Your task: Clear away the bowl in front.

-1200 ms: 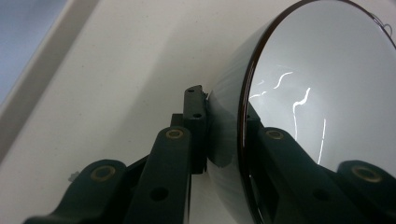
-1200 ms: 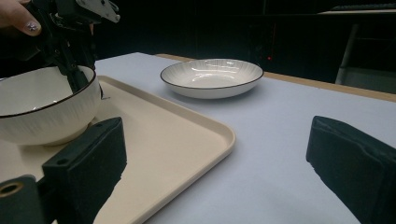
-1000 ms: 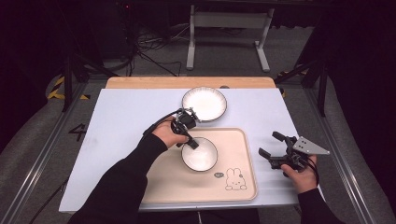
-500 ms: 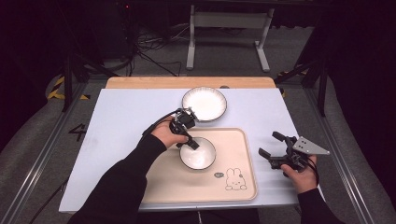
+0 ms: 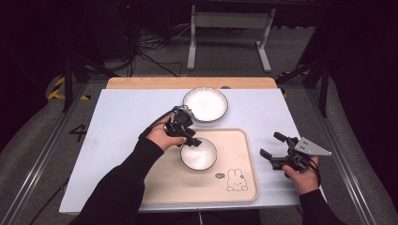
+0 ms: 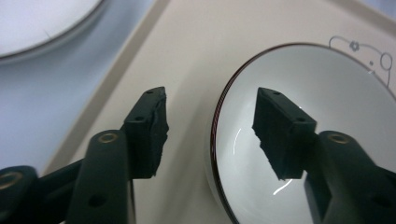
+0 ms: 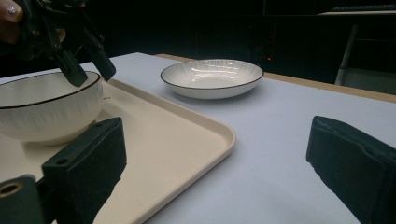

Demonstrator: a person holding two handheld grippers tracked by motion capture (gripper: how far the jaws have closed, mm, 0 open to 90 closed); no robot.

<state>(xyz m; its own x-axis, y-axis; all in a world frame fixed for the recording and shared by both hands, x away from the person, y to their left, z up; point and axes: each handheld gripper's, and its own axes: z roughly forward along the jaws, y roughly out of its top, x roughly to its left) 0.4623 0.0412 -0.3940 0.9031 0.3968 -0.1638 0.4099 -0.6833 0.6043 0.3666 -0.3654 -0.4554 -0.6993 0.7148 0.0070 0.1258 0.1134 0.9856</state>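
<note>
Left gripper [image 6: 210,135], jaws apart astride rim of white bowl [image 6: 327,121], centre-frame; likely rigid, slippery, fragile—grip rim; right gripper [image 5: 276,151] agape.

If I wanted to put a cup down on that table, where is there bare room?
The left part of the table is bare, from the plate and tray outward. A strip between the tray and the right gripper is free too. It is crowded around the bowl, where the left gripper straddles the rim.
</note>
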